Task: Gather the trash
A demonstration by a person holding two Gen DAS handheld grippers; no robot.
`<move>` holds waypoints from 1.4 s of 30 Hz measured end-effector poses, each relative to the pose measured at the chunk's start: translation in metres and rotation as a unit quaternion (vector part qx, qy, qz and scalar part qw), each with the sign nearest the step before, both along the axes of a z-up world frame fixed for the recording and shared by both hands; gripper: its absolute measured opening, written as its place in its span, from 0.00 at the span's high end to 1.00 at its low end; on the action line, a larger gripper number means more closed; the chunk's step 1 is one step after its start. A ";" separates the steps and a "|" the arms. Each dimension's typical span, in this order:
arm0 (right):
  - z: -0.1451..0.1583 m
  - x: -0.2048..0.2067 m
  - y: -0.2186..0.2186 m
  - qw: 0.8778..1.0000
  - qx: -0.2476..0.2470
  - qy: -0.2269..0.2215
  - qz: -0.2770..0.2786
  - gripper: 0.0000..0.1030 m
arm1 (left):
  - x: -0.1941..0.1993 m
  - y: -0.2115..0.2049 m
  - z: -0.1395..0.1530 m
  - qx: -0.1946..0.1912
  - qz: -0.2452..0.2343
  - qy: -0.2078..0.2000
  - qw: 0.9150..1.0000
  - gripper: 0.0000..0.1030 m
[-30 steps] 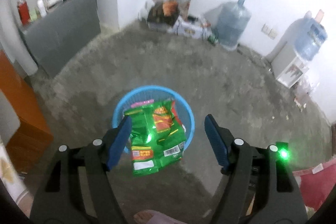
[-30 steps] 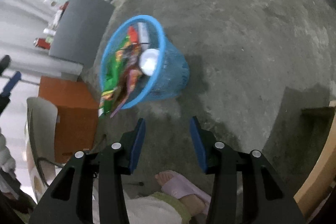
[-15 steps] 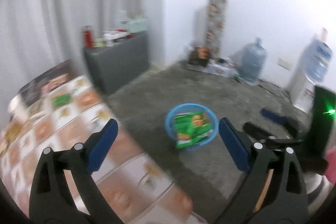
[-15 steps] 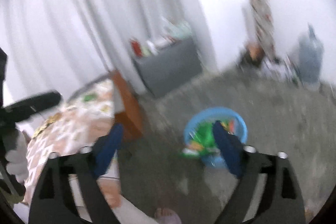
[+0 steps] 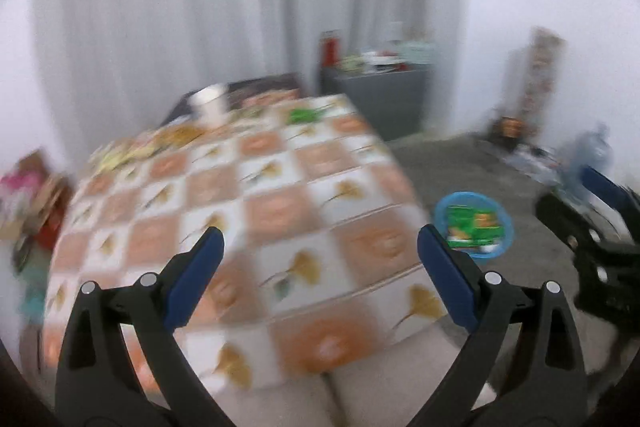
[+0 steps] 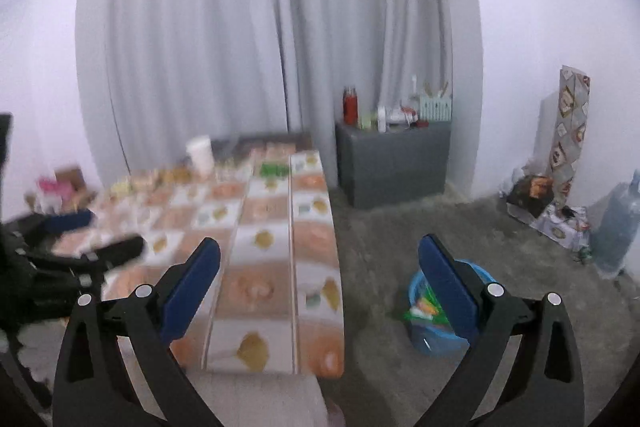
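My left gripper (image 5: 318, 233) stands open and empty over the near end of a table (image 5: 280, 215) with an orange and white checked cloth. My right gripper (image 6: 320, 241) is open and empty too, above the table's right edge. On the floor right of the table a blue basket (image 5: 440, 211) holds green snack wrappers (image 5: 472, 223); in the right wrist view the basket (image 6: 432, 341) is partly hidden by one finger. At the table's far end lie a green wrapper (image 6: 274, 169), a white cup (image 6: 200, 151) and blurred yellowish items (image 5: 120, 155).
A grey cabinet (image 6: 394, 163) with bottles stands against the curtain. Boxes and a water jug (image 6: 614, 227) sit along the right wall. Pink and brown clutter (image 5: 32, 183) lies left of the table. Each gripper appears at the edge of the other's view.
Both grippers rose and swung left, away from the basket and towards the table. The right gripper's jaws went from narrow to wide. The green wrappers stayed in the basket.
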State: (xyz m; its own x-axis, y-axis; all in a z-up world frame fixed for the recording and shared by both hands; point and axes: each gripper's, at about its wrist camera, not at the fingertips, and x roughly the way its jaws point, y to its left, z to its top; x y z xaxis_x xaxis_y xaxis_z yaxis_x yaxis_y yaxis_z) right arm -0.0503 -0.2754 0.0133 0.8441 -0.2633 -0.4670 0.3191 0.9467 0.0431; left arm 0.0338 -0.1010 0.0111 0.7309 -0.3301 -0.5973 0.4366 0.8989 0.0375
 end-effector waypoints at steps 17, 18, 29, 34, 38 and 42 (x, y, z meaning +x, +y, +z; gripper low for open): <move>-0.078 -0.002 0.017 0.986 0.010 0.159 -0.048 0.06 | -0.022 0.050 -0.056 0.026 0.132 0.058 0.989 0.09; -0.077 -0.002 0.017 0.986 0.009 0.159 -0.051 0.06 | -0.021 0.048 -0.057 0.027 0.133 0.057 0.989 0.09; -0.073 -0.008 -0.002 0.984 0.011 0.157 -0.077 0.06 | -0.019 0.046 -0.051 0.012 0.138 0.067 0.988 0.09; -0.074 -0.009 -0.001 0.985 0.010 0.155 -0.077 0.06 | -0.023 0.043 -0.047 0.008 0.133 0.061 0.989 0.09; -0.073 -0.008 0.000 0.985 0.013 0.156 -0.077 0.06 | -0.023 0.041 -0.047 0.009 0.132 0.063 0.989 0.09; -0.074 -0.008 0.000 0.985 0.015 0.155 -0.078 0.06 | -0.022 0.043 -0.049 0.009 0.134 0.067 0.989 0.09</move>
State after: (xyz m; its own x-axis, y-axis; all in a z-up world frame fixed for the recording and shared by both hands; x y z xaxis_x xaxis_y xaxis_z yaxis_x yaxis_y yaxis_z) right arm -0.0586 -0.2759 -0.0607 0.6099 -0.3610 -0.7055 0.4627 0.8849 -0.0528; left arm 0.0119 -0.0582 -0.0375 0.7043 -0.1241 -0.6989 0.1854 0.9826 0.0125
